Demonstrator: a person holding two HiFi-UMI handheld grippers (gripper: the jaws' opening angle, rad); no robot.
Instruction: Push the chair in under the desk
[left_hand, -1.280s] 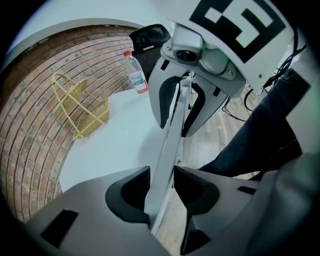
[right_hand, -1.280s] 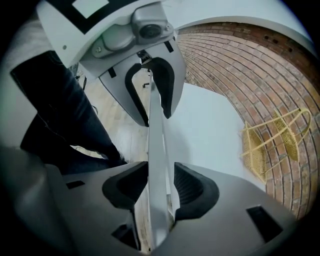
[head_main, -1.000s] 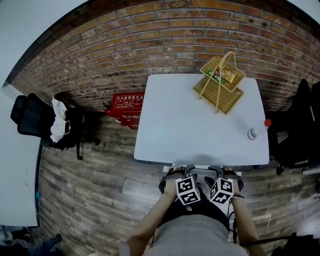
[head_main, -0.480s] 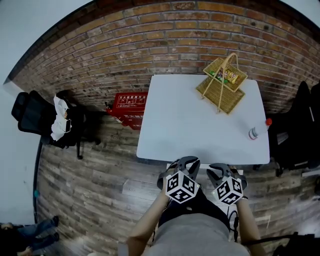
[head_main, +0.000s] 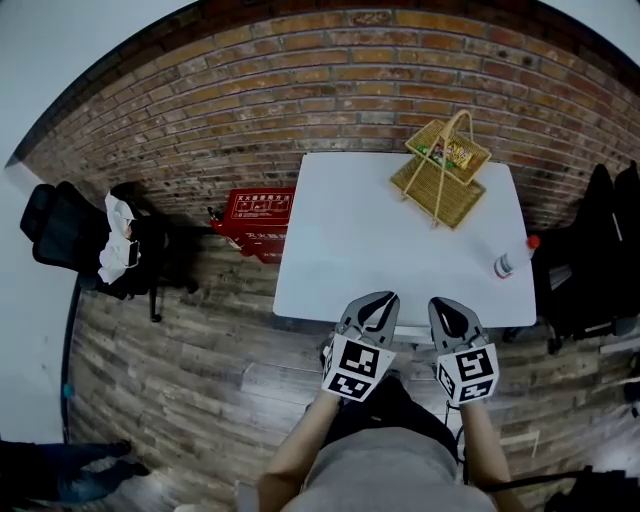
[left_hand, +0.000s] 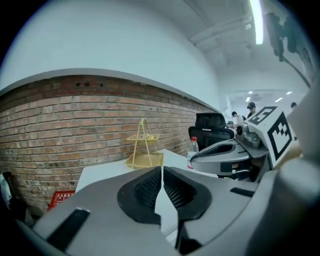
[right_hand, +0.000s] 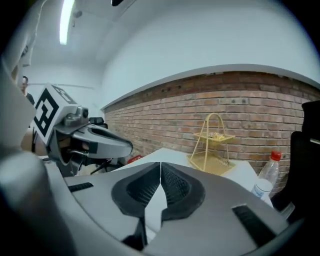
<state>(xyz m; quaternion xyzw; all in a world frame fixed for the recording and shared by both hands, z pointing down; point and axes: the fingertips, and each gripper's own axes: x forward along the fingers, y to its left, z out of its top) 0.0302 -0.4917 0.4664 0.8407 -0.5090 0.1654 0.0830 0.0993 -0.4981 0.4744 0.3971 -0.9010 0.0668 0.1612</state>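
Observation:
The white desk (head_main: 340, 250) stands against the brick wall. A dark chair (head_main: 398, 395) sits at the desk's front edge, mostly hidden behind my arms and the marker cubes. My left gripper (head_main: 377, 298) (left_hand: 161, 171) hangs over the desk's front edge. Its jaws are closing to a touch with nothing between them. My right gripper (head_main: 446, 303) (right_hand: 160, 167) is level with it on the right, its jaws likewise closing on nothing. Neither gripper touches the chair. Each gripper view shows the other gripper beside it, over the desk top.
A yellow two-tier wire basket (head_main: 440, 170) stands at the desk's far right and a red-capped bottle (head_main: 508, 262) near its right edge. A red box (head_main: 258, 210) lies by the wall. Black office chairs flank the desk, left (head_main: 70, 240) and right (head_main: 590, 260).
Both grippers have lifted off the chair back and come forward over the desk's front edge. Their jaws, open a second ago, have come together.

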